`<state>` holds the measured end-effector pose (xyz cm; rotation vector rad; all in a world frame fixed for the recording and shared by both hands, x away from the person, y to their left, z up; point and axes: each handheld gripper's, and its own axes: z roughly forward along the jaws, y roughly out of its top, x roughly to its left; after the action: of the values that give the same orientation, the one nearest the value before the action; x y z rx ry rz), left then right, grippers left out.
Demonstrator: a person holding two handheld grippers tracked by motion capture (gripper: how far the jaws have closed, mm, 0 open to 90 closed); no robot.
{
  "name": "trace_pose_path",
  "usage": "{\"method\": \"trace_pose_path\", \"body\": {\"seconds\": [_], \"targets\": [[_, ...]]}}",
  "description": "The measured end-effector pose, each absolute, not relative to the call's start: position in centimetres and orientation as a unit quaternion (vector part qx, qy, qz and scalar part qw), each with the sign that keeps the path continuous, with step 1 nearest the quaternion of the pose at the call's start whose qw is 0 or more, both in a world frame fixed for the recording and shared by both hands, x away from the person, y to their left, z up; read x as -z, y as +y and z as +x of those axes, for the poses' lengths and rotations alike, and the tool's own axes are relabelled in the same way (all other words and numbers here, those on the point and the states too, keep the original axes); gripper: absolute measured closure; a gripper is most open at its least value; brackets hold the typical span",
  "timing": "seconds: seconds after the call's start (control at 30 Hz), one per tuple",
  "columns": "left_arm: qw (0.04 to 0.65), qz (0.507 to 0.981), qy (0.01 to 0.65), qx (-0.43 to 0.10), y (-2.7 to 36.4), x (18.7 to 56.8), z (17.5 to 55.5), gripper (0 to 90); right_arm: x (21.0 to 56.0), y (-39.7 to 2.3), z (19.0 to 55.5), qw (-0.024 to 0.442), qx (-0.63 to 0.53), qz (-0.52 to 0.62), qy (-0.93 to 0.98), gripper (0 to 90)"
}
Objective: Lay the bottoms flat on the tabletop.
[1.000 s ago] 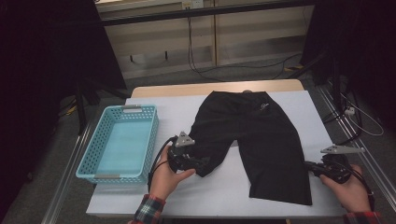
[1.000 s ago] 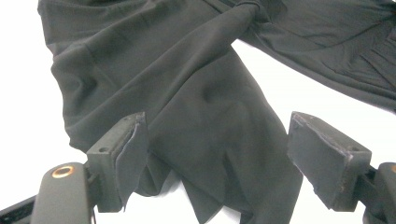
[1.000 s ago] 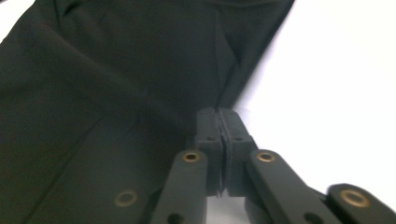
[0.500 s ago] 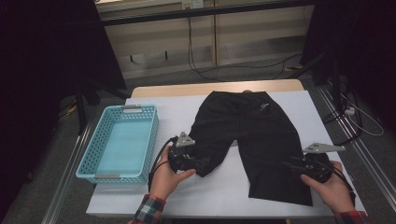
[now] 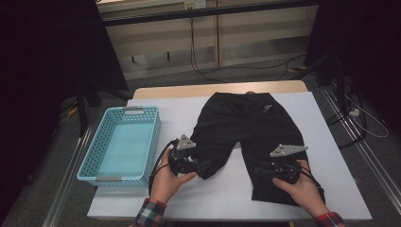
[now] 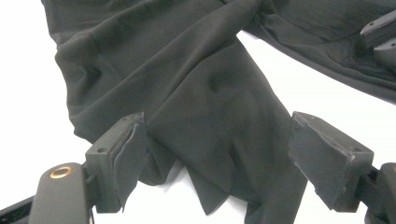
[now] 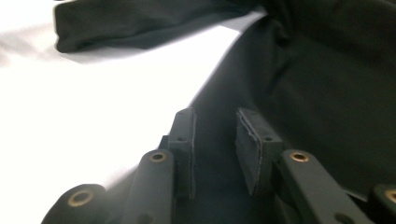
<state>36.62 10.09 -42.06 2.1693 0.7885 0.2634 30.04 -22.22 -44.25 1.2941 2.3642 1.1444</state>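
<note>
**Shorts spread flat, both leg hems under your grippers**

The black shorts [image 5: 246,137] lie spread on the white surface [image 5: 179,198], waistband at the far edge and the two legs pointing back toward you. No fold has been made that the pictures show; the garment looks open and full length, with only the left leg's hem rumpled.

Your left gripper [image 5: 204,166] sits at that rumpled hem. In the left gripper view its jaws stand wide apart with the cloth [image 6: 205,121] bunched between them; one pad [image 6: 122,158] just meets the fabric, the other is clear of it, so nothing is clamped.

Your right gripper [image 5: 261,171] rests over the right leg near its inner edge. Its jaws have just been closing after opening and now stand narrowly apart; in the right gripper view the cloth [image 7: 317,93] lies under them, and I see no pinch of fabric between the pads [image 7: 250,144].

The blue basket [image 5: 90,165] waits empty, well to the left of the shorts. By my judgement the work is at its start: both hems remain to be gripped, then folding and stowing.
</note>
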Motion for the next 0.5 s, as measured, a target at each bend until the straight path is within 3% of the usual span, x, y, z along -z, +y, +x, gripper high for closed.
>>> {"method": "trace_pose_path", "body": {"seconds": [0.2,0.3,0.4,0.5], "targets": [[0.398,0.856,0.314,-0.102,10.2,42.1,36.5,19.9,44.5,-20.6,30.3,0.102,-0.374,0.429,0.816,65.8],[0.399,0.856,0.314,-0.102,10.3,42.2,36.5,19.8,44.9,-19.9,30.4,0.112,-0.356,0.427,0.824,72.5],[0.399,0.856,0.315,-0.1,10.3,42.2,36.5,19.8,44.8,-19.7,30.6,0.119,-0.351,0.425,0.826,84.8],[0.398,0.855,0.317,-0.099,10.4,42.3,36.6,19.8,44.8,-19.6,30.7,0.117,-0.359,0.423,0.824,90.0]]}}
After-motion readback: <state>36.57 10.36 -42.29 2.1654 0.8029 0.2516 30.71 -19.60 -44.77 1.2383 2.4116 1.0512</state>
